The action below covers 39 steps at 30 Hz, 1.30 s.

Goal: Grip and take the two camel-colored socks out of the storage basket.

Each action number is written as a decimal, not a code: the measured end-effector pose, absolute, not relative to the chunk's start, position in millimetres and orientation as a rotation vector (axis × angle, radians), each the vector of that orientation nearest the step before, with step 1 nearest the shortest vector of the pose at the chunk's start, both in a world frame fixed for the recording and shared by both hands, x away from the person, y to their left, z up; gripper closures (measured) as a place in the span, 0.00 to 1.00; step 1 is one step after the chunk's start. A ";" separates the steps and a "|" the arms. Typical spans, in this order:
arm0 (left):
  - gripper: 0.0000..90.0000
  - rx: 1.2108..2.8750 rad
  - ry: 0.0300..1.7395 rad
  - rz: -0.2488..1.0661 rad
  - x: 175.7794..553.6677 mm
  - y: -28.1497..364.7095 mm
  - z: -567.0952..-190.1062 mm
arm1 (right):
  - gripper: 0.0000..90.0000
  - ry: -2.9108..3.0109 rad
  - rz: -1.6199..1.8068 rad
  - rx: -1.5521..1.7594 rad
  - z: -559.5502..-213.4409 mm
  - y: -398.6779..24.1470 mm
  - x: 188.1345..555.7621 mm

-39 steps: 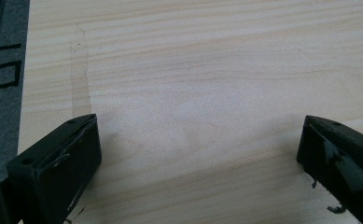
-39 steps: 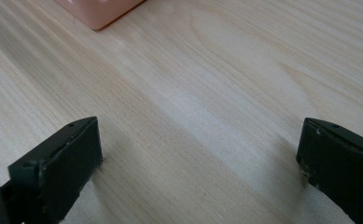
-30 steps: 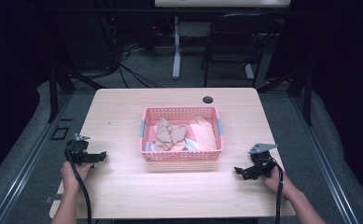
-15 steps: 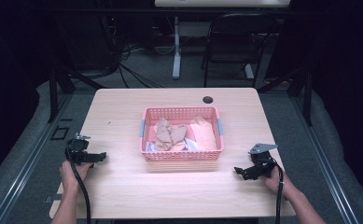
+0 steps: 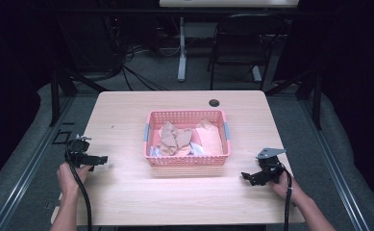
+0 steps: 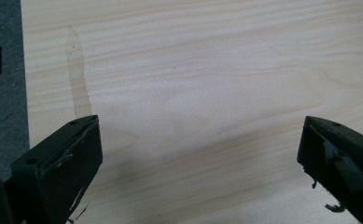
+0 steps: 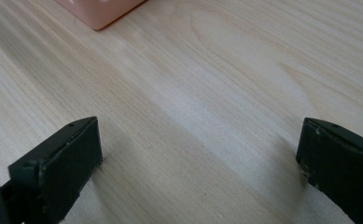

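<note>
Basket (image 5: 187, 161): pink, mid-table, nearer the far edge; cloth pieces (image 5: 175, 138) piled inside, so picking starts there.
Left gripper (image 5: 98, 159): near left edge, jaws spread wide, empty, over bare wood.
Right gripper (image 5: 248, 176): near right edge, jaws wide apart, empty; basket corner (image 7: 102, 11) ahead.
Judgement: both parked clear, flanking basket, ready to reach in.

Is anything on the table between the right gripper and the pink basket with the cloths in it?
Nothing visible. Bare wood lies between the right gripper and the pink basket. The right gripper view shows open jaws over bare table, with a basket corner at the top edge. The cloths lie inside the basket.
</note>
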<state>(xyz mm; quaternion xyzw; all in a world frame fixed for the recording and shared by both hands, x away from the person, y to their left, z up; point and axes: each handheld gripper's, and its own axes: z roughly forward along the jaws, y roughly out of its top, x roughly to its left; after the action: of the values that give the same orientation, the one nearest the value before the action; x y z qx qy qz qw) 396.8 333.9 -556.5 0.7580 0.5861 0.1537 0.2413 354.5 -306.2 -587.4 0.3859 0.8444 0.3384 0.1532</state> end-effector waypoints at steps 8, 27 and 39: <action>0.00 2.069 1.548 0.419 395.3 327.2 -533.3 | 0.00 2.421 0.970 1.108 -587.4 -306.2 354.3; 0.00 2.155 1.435 0.358 401.0 299.3 -495.1 | 0.00 2.415 0.975 1.113 -587.6 -306.1 353.6; 0.00 2.208 1.284 0.304 413.5 272.6 -453.3 | 0.00 2.414 0.976 1.113 -587.7 -306.1 353.5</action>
<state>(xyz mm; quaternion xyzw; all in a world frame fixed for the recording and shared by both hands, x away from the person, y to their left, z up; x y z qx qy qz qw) 413.5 272.6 -453.3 0.8238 0.4791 0.1135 0.2809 353.5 -306.1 -587.7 0.3884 0.8422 0.3406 0.1542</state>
